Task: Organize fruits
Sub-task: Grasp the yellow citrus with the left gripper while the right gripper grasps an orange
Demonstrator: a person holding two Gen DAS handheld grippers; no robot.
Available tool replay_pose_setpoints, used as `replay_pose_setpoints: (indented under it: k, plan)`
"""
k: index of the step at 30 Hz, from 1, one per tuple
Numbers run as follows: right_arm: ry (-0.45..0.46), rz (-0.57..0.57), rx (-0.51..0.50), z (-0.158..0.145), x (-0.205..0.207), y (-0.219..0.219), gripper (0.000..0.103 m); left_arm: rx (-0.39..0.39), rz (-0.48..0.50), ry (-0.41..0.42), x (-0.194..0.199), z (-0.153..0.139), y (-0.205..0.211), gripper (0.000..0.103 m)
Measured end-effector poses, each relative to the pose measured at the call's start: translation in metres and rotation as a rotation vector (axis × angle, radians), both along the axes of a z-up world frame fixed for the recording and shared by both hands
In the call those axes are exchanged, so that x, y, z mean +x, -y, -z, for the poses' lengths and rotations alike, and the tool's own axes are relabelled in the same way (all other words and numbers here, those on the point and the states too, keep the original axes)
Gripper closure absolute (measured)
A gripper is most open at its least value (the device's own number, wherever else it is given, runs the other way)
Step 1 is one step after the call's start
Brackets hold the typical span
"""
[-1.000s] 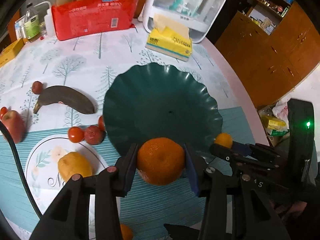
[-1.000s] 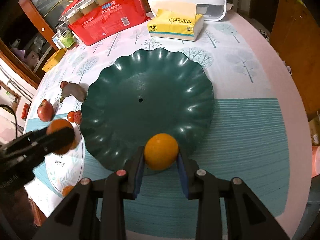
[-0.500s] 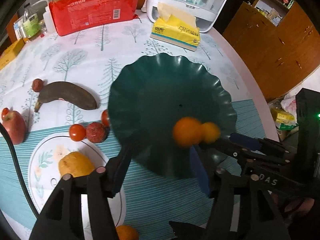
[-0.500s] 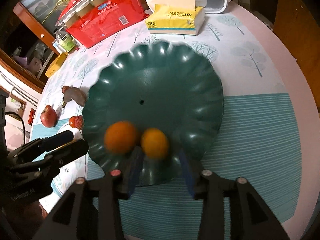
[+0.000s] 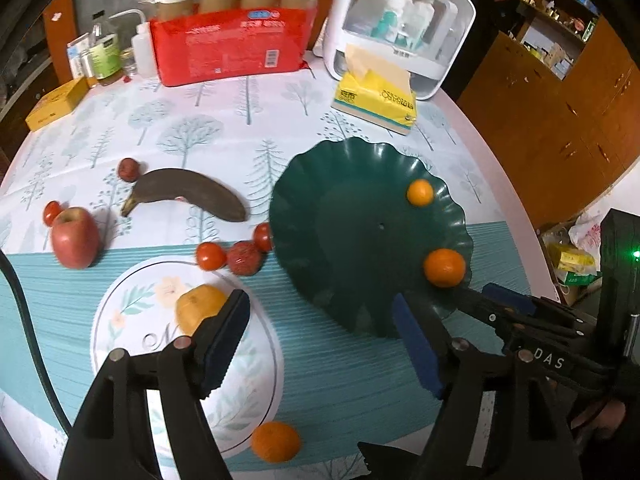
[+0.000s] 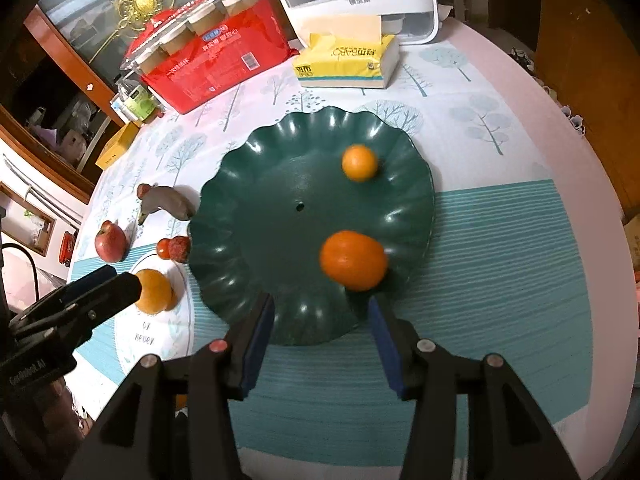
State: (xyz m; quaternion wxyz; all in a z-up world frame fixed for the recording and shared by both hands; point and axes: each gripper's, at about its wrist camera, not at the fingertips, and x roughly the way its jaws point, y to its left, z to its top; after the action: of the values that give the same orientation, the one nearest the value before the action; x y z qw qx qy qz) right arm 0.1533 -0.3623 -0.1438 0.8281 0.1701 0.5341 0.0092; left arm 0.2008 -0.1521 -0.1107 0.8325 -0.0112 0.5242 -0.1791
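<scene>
On the left, a red apple (image 5: 75, 237) is sitting on the tablecloth (image 5: 224, 120), and a dark banana (image 5: 188, 196) is lying just right of it. The left gripper (image 5: 320, 336) is hanging over the near cloth; its jaws have just been opening, and nothing is between them. The green plate (image 5: 340, 264) is holding a big orange (image 5: 445, 268) near its right rim and a small orange (image 5: 420, 192) farther back. The right gripper (image 6: 320, 340) has just been opening too, with nothing between its jaws.
</scene>
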Motion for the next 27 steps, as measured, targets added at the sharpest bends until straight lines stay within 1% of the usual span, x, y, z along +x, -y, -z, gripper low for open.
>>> replay_pose_setpoints:
  k: [8,12,18,22,27]
  plan:
    - [0.022,0.024,0.001,-0.009,-0.022,-0.020,0.053,0.011,0.000,0.002,-0.015,-0.006,-0.034,0.030]
    - [0.024,0.062,0.018,-0.008,-0.033,-0.032,0.053,0.010,0.010,-0.008,-0.018,-0.006,-0.056,0.030]
    - [0.020,0.121,0.047,-0.005,-0.053,-0.059,0.053,0.034,0.062,-0.028,-0.015,-0.002,-0.083,0.030]
    - [0.027,0.150,0.059,-0.002,-0.065,-0.080,0.053,0.045,0.098,-0.051,-0.008,0.006,-0.097,0.030]
    - [0.033,0.182,0.096,0.003,-0.077,-0.105,0.053,0.029,0.155,-0.077,0.001,0.019,-0.109,0.030]
